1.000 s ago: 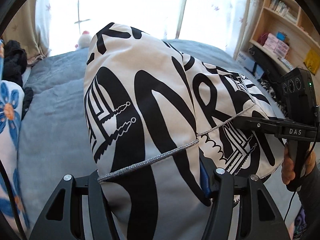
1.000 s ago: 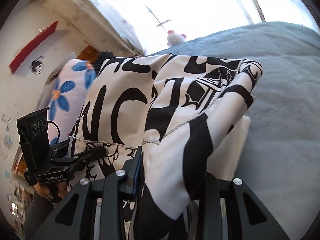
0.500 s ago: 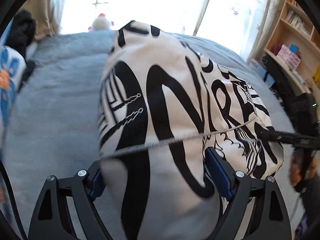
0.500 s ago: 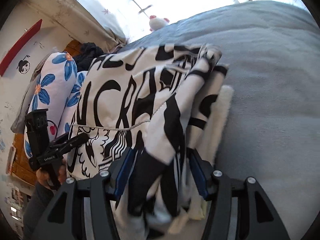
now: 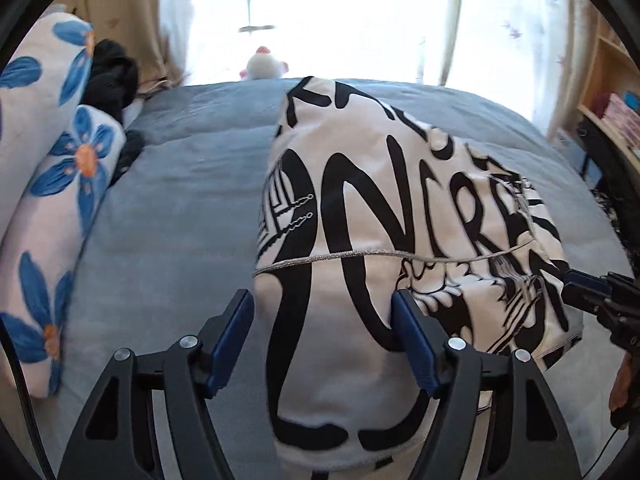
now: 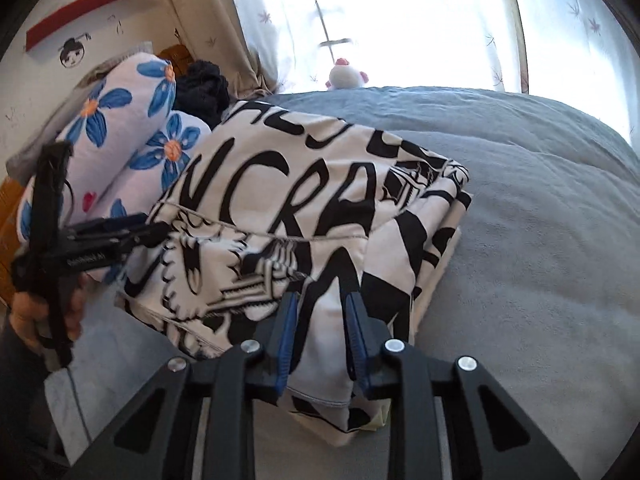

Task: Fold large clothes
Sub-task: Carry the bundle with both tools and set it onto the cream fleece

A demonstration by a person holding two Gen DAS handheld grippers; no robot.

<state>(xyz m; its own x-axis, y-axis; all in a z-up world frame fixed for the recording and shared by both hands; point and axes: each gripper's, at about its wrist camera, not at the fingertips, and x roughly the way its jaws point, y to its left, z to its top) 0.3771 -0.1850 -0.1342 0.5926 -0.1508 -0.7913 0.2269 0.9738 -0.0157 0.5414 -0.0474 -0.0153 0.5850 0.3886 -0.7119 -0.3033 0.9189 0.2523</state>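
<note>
Garment (image 5: 360,216) dropped onto bed (image 5: 168,208). Mid-fold: left tongs (image 5: 323,342) wide, closing around cloth; right tongs (image 6: 320,338) narrow, closing, pinching fold. Next: release, flatten.

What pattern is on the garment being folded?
White with bold black lettering and line drawings, clearest in the left wrist view: garment.

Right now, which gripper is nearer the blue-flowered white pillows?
Left. The left gripper holds the garment edge beside the blue-flowered white pillows; the right gripper holds the far edge.
</note>
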